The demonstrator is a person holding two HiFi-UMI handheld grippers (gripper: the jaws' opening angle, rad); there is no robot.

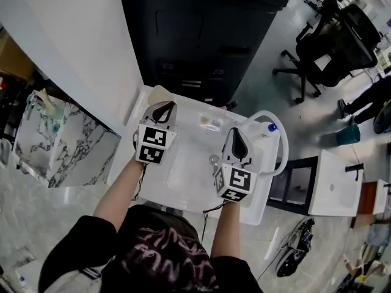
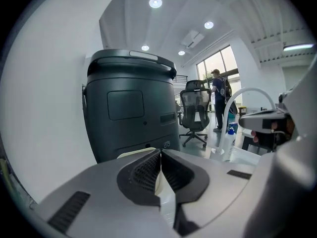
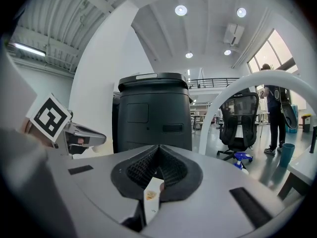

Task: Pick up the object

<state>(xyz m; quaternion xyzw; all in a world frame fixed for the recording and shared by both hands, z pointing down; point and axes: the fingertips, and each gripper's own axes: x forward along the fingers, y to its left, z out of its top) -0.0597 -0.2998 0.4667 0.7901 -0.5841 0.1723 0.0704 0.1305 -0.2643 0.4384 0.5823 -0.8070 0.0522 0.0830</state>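
The left tool (image 2: 161, 153) is clenched, its ribbed pads meeting on a thin cream sheet (image 2: 134, 153). I take this sheet to be the object. It pokes out past the jaw tips, above the far left corner of the counter (image 1: 183, 166). The right tool (image 3: 158, 151) is clenched too, nipping a small white slip (image 3: 151, 195) with an orange mark, and it hangs over the right half of the counter.

The likeliest trouble is the sheet sliding out. It seems to be held by one edge only, so a quick swing or a twist of the wrist could lever it loose or fold it. The slip in the right tool looks no safer, since only its upper end appears to be caught.

Just beyond the left tool stands a tall dark cabinet (image 1: 201, 35), and a white wall (image 1: 79, 47) runs close along the left. A push far or left could catch the sheet's free edge there. On the right, a white curved pipe (image 3: 214, 125) arches beside the right tool, with a blue-capped bottle (image 1: 269, 129) at its foot, so a sweep to the right could knock either. A small clear item (image 1: 211, 124) lies on the counter between the two tools.

The most open room appears to be straight up and back toward the near edge.
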